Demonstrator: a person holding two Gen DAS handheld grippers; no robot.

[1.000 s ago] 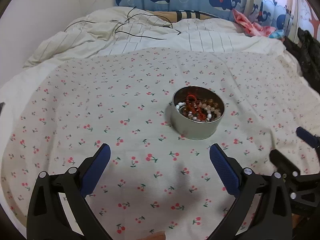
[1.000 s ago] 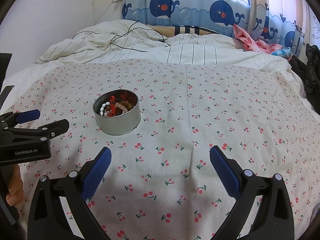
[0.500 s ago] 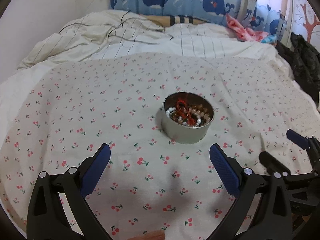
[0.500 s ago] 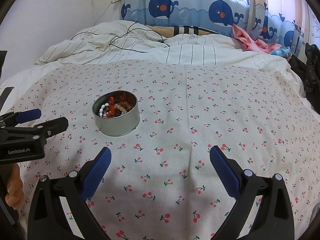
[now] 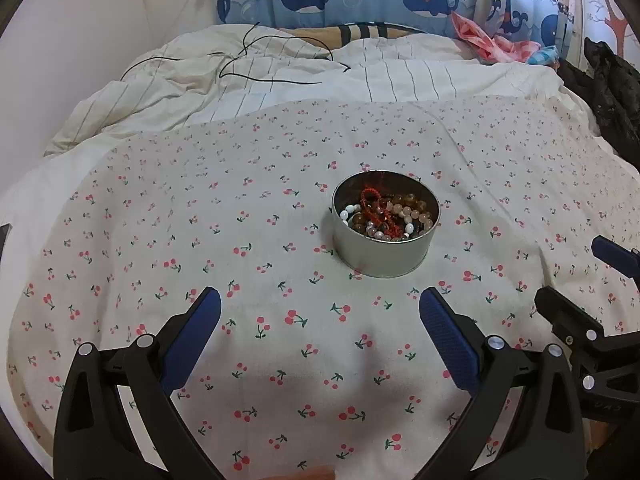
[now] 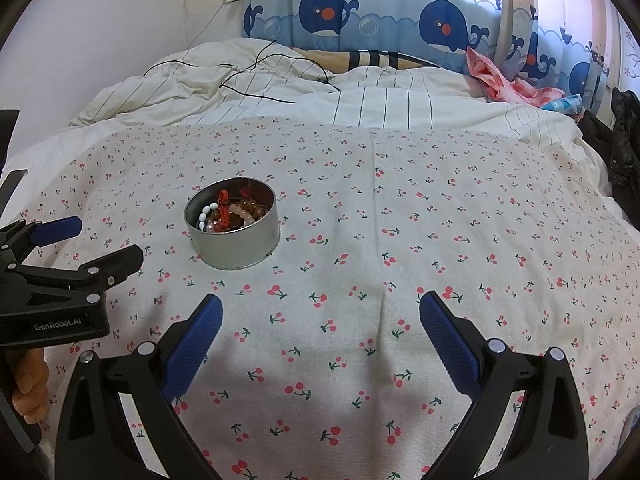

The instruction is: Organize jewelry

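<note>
Sitting near the middle of the cherry-print bedspread (image 5: 280, 320): a round metal tin (image 5: 385, 224) heaped with bead bracelets (image 5: 386, 216). Lying just ahead and slightly right of the left gripper (image 5: 320, 312), fingers spread wide and empty; lying well left of the right gripper (image 6: 320, 312), likewise spread, likely making left the nearer reach.

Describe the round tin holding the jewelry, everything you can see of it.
The tin is a low round can of plain silvery metal, lidless and upright on the cherry-print sheet. Inside lies a tangle of bead bracelets, white, amber and pinkish, with a red cord piece on top. Nothing else touches it; both tools are apart from it.
</note>
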